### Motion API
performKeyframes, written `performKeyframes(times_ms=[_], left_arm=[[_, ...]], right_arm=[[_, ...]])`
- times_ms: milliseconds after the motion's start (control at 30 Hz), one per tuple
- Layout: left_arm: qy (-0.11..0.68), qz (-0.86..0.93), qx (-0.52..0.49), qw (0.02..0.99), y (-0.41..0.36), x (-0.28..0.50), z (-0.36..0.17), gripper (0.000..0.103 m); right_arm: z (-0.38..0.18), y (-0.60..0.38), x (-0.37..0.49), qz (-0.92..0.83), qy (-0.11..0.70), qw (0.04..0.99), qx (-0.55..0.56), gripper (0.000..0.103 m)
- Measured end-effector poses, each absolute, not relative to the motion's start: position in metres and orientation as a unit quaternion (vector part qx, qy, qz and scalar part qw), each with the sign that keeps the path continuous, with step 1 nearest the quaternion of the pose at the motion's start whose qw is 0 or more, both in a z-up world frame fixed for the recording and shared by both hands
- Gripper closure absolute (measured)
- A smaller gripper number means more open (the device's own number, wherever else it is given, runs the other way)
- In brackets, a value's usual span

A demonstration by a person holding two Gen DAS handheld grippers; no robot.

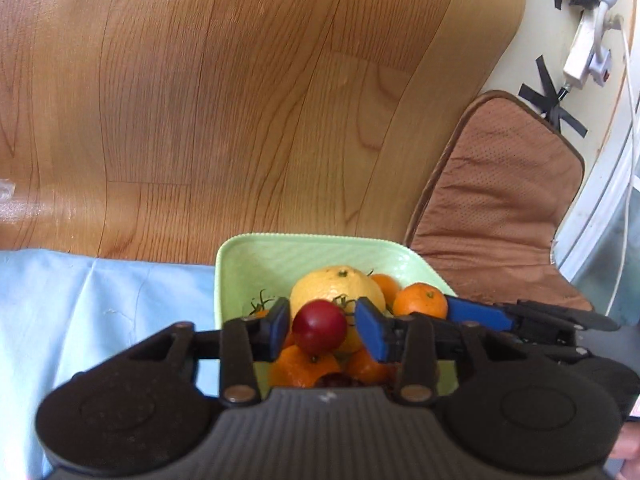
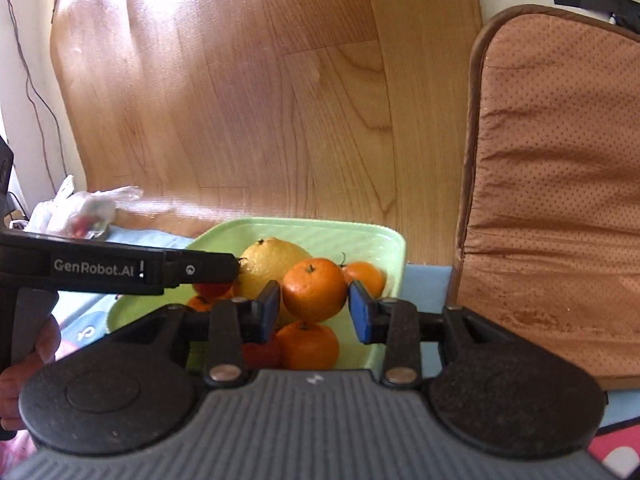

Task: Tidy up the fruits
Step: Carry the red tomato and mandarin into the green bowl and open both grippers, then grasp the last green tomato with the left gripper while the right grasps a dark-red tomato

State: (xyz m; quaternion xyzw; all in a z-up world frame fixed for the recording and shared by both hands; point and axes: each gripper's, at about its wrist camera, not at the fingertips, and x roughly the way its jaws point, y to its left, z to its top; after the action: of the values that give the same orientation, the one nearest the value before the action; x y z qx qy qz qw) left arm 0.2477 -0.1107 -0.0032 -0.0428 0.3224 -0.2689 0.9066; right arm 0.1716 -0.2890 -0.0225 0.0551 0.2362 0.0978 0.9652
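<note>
Wood-grain floor and a brown cushion (image 2: 552, 200) lie beyond a blue-clothed desk (image 1: 100, 300). Between the left tongs (image 1: 322, 326), open wide, sits a red plum (image 1: 319, 332); between the right tongs (image 2: 314, 304), also wide, a mandarin (image 2: 314, 290). Both top the pile in the green tray (image 1: 280, 248), a large yellow citrus (image 1: 338, 284) behind. Picking seems underway; next, each must close gently and lift.

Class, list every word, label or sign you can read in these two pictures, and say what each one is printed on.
"GenRobot.AI" with an exclamation mark after it: white print on the black body of the left gripper, seen in the right wrist view.
A small white mark on each gripper's grey ribbed base: too small to read.
Nothing else legible.
</note>
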Motion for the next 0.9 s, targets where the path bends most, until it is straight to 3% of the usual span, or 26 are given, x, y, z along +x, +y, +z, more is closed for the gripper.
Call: performKeyframes(times_ms=[67, 267, 467, 700, 733, 767, 900], left_arm=[[0.316, -0.271, -0.046, 0.908, -0.106, 0.242, 0.001, 0.057], [0.265, -0.284, -0.054, 0.92, -0.071, 0.192, 0.025, 0.052], [0.299, -0.305, -0.056, 0.902, -0.056, 0.155, 0.015, 0.054], [0.359, -0.312, -0.027, 0.879, -0.08, 0.158, -0.005, 0.055], [0.366, -0.31, -0.015, 0.877, -0.086, 0.159, -0.008, 0.055], [0.371, -0.308, -0.005, 0.876, -0.09, 0.161, -0.012, 0.056], [0.39, -0.303, 0.017, 0.869, -0.101, 0.166, -0.025, 0.066]], right_arm=[[-0.017, -0.293, 0.161, 0.092, 0.216, 0.97, 0.065, 0.053], [-0.002, -0.294, 0.1, 0.113, 0.178, 0.975, 0.068, 0.053], [-0.02, -0.257, 0.05, 0.19, 0.234, 0.952, 0.052, 0.053], [-0.035, -0.218, 0.066, 0.208, 0.286, 0.935, 0.028, 0.054], [-0.039, -0.215, 0.069, 0.203, 0.293, 0.934, 0.023, 0.058], [-0.041, -0.215, 0.072, 0.201, 0.298, 0.933, 0.023, 0.073], [-0.039, -0.223, 0.06, 0.201, 0.295, 0.934, 0.033, 0.073]])
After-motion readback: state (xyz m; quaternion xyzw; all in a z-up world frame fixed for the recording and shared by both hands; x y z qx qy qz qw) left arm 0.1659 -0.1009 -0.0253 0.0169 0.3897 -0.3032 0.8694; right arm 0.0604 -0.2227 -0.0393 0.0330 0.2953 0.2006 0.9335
